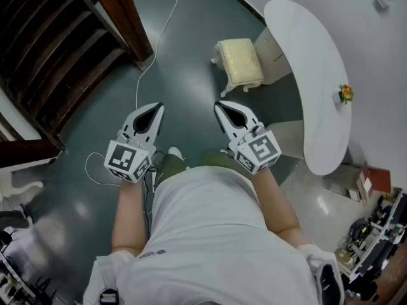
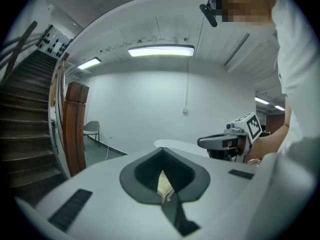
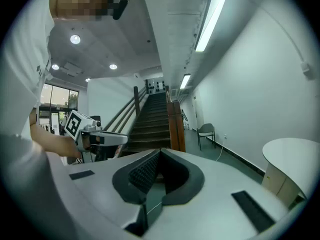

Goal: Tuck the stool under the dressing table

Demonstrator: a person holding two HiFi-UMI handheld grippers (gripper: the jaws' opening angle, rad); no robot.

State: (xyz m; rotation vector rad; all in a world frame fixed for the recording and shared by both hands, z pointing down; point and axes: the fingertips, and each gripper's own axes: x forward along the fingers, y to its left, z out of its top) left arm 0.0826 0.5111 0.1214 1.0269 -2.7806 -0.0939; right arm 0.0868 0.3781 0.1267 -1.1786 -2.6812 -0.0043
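The stool (image 1: 238, 62), a cream cushion on short white legs, stands on the dark floor just left of the white oval dressing table (image 1: 311, 75). Most of it is out from under the top. My left gripper (image 1: 154, 111) and right gripper (image 1: 224, 109) are both shut and hold nothing. They hover side by side in front of the person's body, well short of the stool. In the left gripper view a sliver of the cushion (image 2: 164, 184) shows past my left gripper (image 2: 163, 156), with the right gripper (image 2: 225, 141) alongside. In the right gripper view, my right gripper (image 3: 159, 154) points toward the staircase, the table (image 3: 295, 159) at right.
A wooden staircase (image 1: 57, 49) and its post (image 1: 124, 18) fill the far left. A white cable (image 1: 162, 37) runs across the floor between stairs and stool. A small flower ornament (image 1: 345, 93) sits on the table. Boxes and equipment (image 1: 375, 227) crowd the lower right. A chair (image 3: 206, 131) stands by the wall.
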